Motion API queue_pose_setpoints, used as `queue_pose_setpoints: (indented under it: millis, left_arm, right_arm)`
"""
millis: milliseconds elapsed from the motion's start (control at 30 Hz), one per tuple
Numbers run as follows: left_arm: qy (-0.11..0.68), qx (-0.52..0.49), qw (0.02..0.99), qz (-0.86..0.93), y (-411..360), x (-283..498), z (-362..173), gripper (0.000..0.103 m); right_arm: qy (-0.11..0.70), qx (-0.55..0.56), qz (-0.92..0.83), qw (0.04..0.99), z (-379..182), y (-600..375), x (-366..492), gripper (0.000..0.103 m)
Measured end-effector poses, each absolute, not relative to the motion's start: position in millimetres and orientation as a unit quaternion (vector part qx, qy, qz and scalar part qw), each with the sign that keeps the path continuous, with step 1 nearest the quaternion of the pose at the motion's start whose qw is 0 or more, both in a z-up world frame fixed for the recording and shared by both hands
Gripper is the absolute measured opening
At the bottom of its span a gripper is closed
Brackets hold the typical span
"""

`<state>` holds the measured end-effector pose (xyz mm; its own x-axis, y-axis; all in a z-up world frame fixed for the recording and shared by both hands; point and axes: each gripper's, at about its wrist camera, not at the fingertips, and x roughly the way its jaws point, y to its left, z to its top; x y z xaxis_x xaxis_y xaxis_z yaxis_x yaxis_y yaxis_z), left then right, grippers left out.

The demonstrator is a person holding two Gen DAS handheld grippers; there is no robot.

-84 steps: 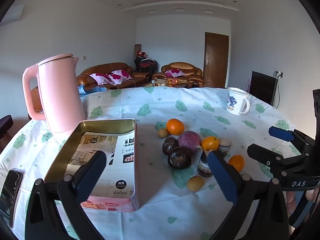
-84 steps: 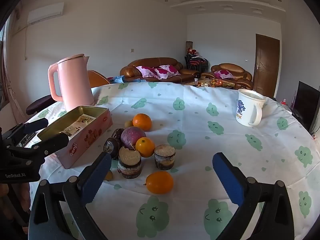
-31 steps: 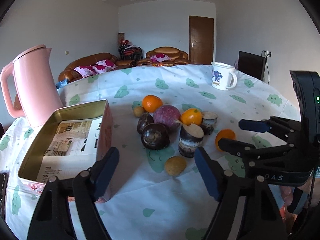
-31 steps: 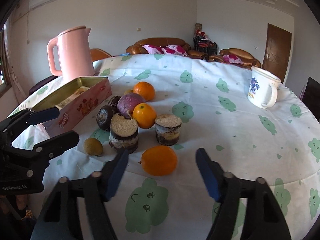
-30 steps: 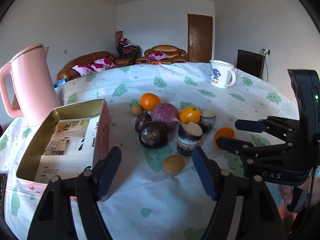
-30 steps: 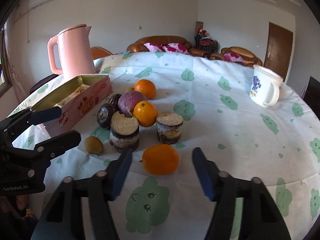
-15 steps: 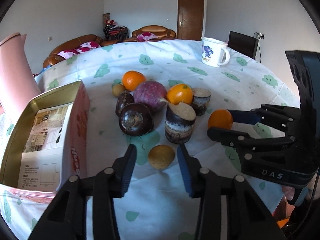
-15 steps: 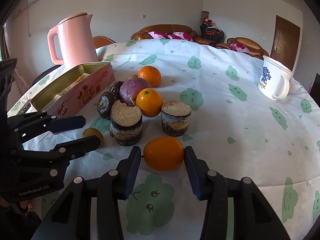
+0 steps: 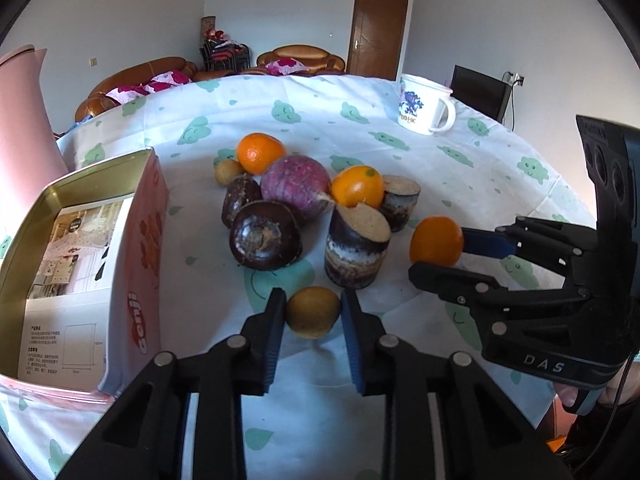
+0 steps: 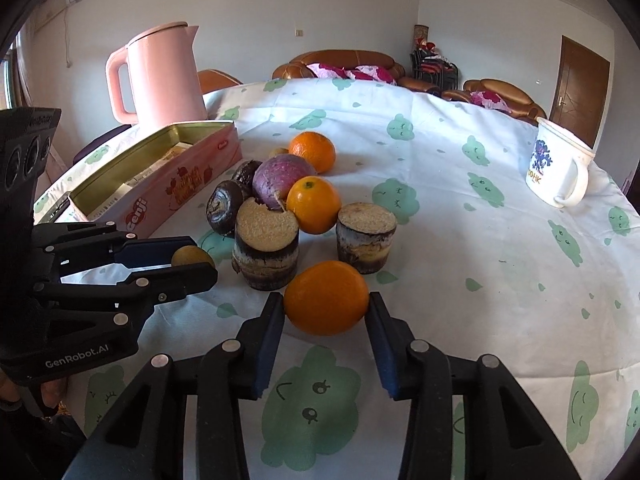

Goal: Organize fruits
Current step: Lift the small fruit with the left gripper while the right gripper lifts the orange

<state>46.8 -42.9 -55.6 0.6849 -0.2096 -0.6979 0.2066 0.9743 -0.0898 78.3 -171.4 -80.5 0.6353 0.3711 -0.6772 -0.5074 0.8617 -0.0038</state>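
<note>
Fruit sits unsorted on the tabletop (image 10: 460,240); tin (image 9: 24,224) holds none. Left gripper (image 9: 313,312) clamps a yellow-brown fruit (image 9: 313,312), right gripper (image 10: 326,308) the near orange (image 10: 326,298).

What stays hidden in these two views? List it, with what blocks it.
- Left wrist view: pink kettle cut off by the left edge.
- Left wrist view: far side of the orange, behind the right gripper.
- Right wrist view: small brown fruit, mostly behind the left gripper.
- Both views: tin floor under a paper sheet.
</note>
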Motion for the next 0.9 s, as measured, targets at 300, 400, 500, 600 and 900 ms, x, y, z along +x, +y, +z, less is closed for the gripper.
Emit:
queue_pose_setpoints:
  millis: [300, 400, 500, 600, 900]
  left_arm:
    - [0.341, 0.01, 0.935, -0.098, -43, 37, -48, 0.029]
    - [0.331, 0.013, 0.939, -0.094, -43, 34, -46, 0.029]
    - [0.324, 0.013, 0.942, -0.092, -42, 33, -45, 0.029]
    - [0.315, 0.015, 0.945, -0.089, -42, 30, -43, 0.029]
    - [0.287, 0.016, 0.954, -0.085, -42, 21, -39, 0.029]
  right_arm:
    - [0.319, -0.1, 0.247, 0.91, -74, -172, 71, 0.044]
    - [0.304, -0.101, 0.25, 0.914, -72, -173, 67, 0.044]
    - [0.291, -0.1, 0.251, 0.918, -71, -174, 64, 0.044]
    - [0.28, -0.099, 0.254, 0.92, -69, -176, 61, 0.044]
    - [0.263, -0.096, 0.256, 0.925, -66, -179, 56, 0.044]
